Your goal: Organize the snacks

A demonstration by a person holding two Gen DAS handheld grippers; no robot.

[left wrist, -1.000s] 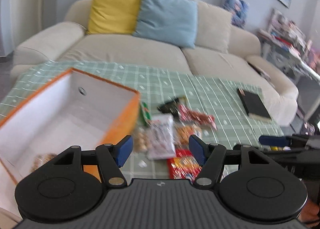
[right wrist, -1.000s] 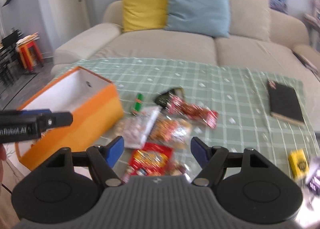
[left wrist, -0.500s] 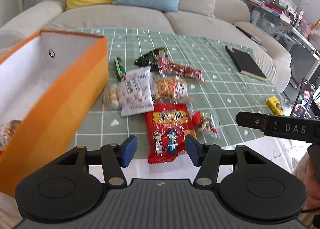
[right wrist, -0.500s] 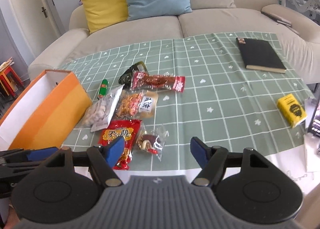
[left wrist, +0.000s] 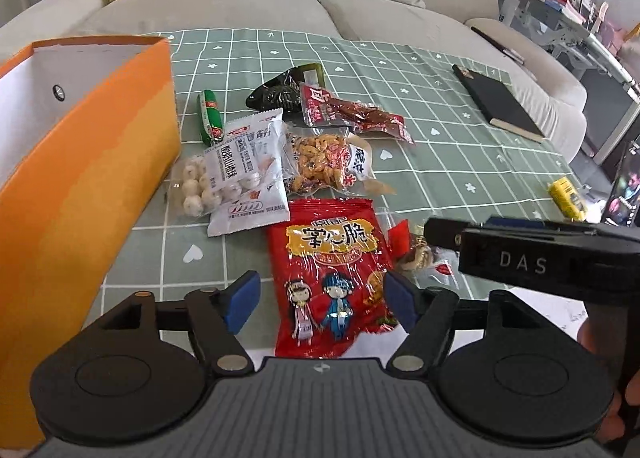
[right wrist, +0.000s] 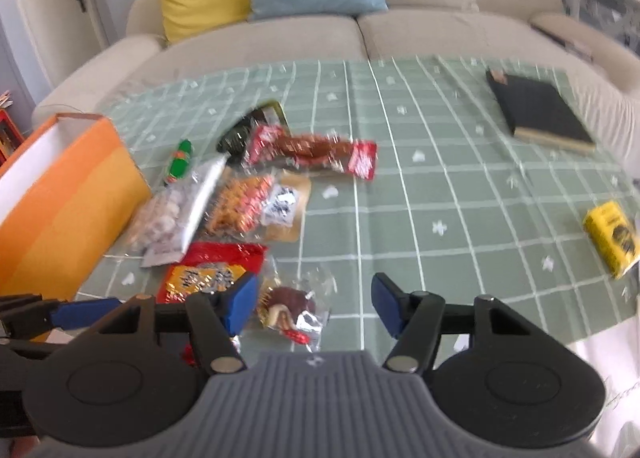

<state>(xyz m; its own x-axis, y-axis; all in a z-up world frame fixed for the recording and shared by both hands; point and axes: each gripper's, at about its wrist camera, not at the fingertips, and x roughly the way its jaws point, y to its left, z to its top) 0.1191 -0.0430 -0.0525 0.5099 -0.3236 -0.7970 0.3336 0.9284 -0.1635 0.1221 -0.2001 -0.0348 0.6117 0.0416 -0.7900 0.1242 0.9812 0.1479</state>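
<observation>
As both tongs descend since a second ago | left gripper [left wrist: 320,300] jaws just opening, astride red snack bag [left wrist: 332,278], lower centre; unheld | right gripper [right wrist: 312,304] just closing, over clear wrapped snack [right wrist: 292,304]; empty | pickups pending.

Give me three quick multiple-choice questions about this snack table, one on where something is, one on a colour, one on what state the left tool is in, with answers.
1. Where does the black notebook lie?
A. inside the orange box
B. on the green cloth, apart from the snacks
C. on the sofa

2. What colour is the big packet with two cartoon children?
A. red
B. blue
C. white

3. How stands the left gripper?
A. shut on a packet
B. open, with the packet between its fingers, ungripped
C. out of view

Answers: 1 B, it rests alone on the far right of the cloth. 2 A, its wrapper is red. 3 B, both blue pads stand clear of the packet's edges.
</observation>
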